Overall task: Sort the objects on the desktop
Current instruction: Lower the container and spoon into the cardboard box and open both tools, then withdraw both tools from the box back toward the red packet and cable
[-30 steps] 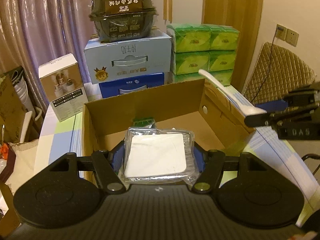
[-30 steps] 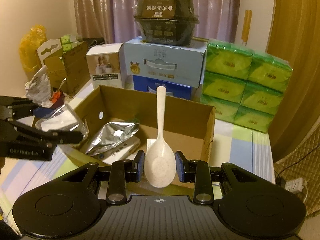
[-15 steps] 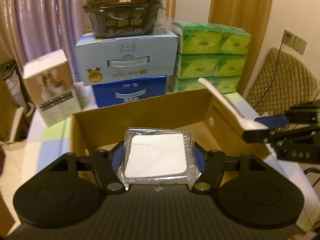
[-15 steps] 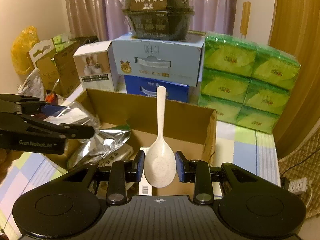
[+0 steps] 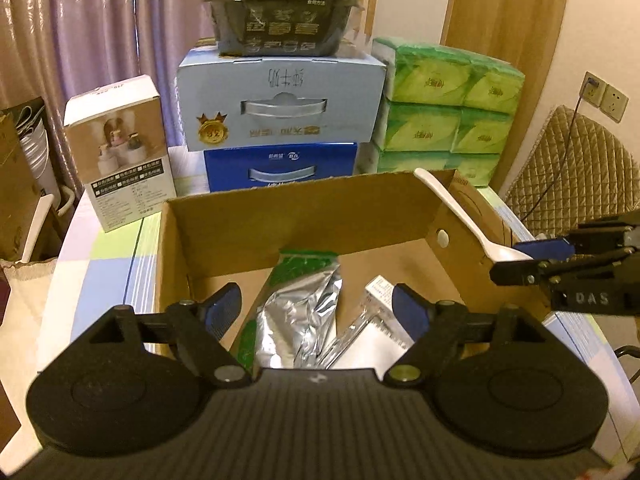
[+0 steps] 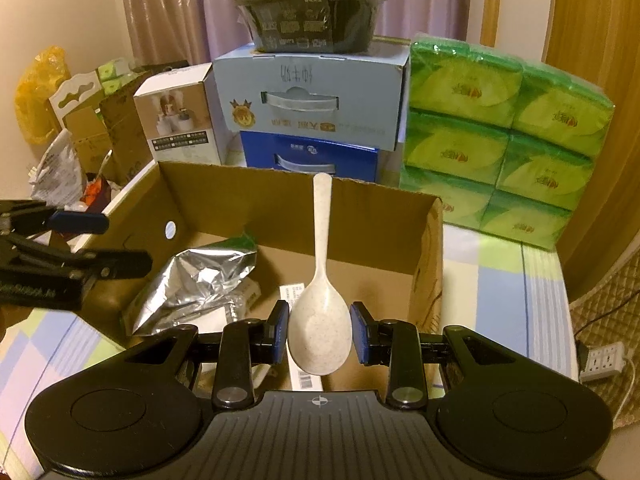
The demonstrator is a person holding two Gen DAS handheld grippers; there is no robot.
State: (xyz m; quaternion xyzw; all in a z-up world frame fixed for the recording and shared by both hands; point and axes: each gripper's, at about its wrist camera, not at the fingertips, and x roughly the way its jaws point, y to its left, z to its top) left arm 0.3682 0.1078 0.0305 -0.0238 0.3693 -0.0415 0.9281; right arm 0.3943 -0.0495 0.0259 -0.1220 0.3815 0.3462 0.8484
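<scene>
Inside open brown cardboard box (image 5: pixel 304 216): crumpled silver foil pouch (image 5: pixel 298 316) at 6 o'clock. Left gripper (image 5: pixel 316 312) spread wide, empty, above. Right gripper (image 6: pixel 319 332) pinching speckled white plastic spoon (image 6: pixel 320 280) over box.

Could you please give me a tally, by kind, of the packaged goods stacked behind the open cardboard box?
Green tissue packs: 6 visible
Carry boxes with handles: 2, the light blue box on the dark blue box
Black instant food bowl: 1, on top of the light blue box
White product box: 1
Total: 10
</scene>
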